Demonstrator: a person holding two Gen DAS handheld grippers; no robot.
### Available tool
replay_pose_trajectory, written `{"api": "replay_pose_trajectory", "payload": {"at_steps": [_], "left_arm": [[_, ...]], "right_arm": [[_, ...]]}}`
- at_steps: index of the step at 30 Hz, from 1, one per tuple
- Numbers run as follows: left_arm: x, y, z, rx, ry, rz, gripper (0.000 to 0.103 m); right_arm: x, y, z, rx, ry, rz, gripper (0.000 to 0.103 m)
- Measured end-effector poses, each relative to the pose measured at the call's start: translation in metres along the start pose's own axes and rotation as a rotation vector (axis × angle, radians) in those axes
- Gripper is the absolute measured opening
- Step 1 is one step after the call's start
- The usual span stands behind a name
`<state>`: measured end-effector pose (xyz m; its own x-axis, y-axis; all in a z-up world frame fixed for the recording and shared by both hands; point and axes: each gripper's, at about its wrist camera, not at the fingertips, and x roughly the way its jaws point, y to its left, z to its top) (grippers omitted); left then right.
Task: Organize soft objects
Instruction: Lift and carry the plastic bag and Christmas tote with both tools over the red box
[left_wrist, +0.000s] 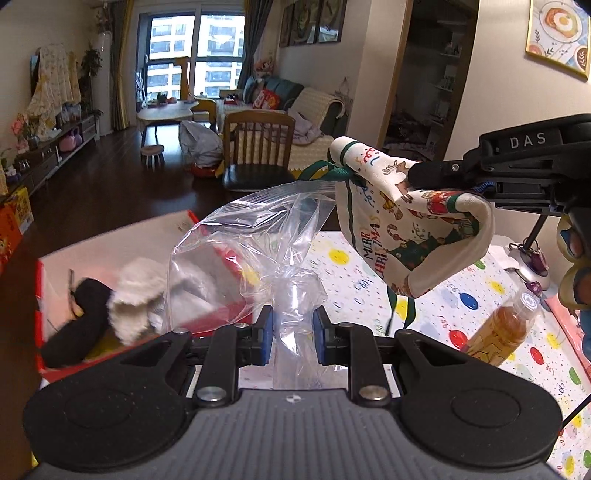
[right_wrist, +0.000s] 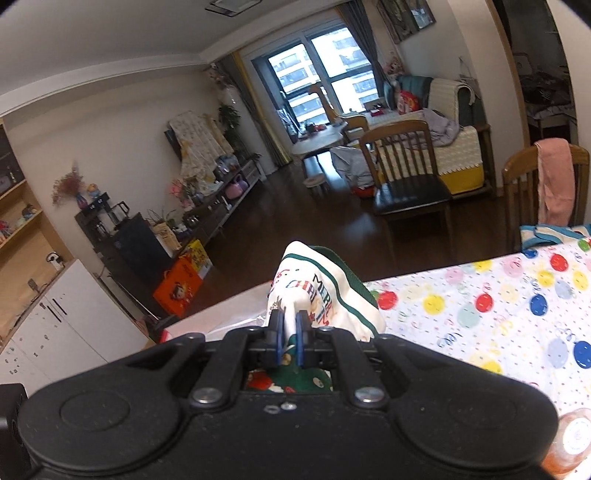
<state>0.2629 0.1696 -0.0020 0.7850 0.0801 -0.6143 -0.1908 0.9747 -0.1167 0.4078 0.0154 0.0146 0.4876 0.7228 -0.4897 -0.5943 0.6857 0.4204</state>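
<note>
Left gripper (left_wrist: 292, 334) is pinching a clear plastic bag (left_wrist: 255, 240), held up over the balloon-print table (left_wrist: 480, 321). Right gripper (right_wrist: 290, 334) is clamped on a Christmas cloth (left_wrist: 410, 225), hanging in the air just beside the bag's mouth. A red box (left_wrist: 48, 314) sits behind with white fluffy stuff (left_wrist: 136, 299) and something black (left_wrist: 77, 325) inside.

The left gripper (left_wrist: 291, 338) pinches a clear plastic bag (left_wrist: 258, 236) between nearly closed jaws, while the right gripper (right_wrist: 290, 341), raised beside it, clamps a Christmas-print cloth pouch (left_wrist: 410, 218).
</note>
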Motion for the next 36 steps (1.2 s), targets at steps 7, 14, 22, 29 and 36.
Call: {"api": "replay_pose_trajectory", "payload": {"at_steps": [7,14,22,29,36], "left_arm": [[-0.023,0.038,0.006,-0.031,-0.023,0.033,0.021],[-0.044,0.081,0.009,-0.066,-0.049,0.093,0.022],[-0.051,0.125,0.015,-0.089,-0.059,0.163,0.022],[-0.034,0.157,0.021,-0.107,-0.024,0.213,0.022],[-0.005,0.179,0.024,-0.123,0.033,0.228,0.022]], "right_arm": [[0.011,0.034,0.009,-0.031,-0.012,0.041,0.006],[0.027,0.069,0.014,-0.054,-0.013,0.080,0.006],[0.056,0.106,0.015,-0.099,-0.001,0.112,0.006],[0.094,0.126,0.018,-0.148,0.031,0.123,0.006],[0.138,0.130,0.012,-0.188,0.078,0.103,0.006]]}}
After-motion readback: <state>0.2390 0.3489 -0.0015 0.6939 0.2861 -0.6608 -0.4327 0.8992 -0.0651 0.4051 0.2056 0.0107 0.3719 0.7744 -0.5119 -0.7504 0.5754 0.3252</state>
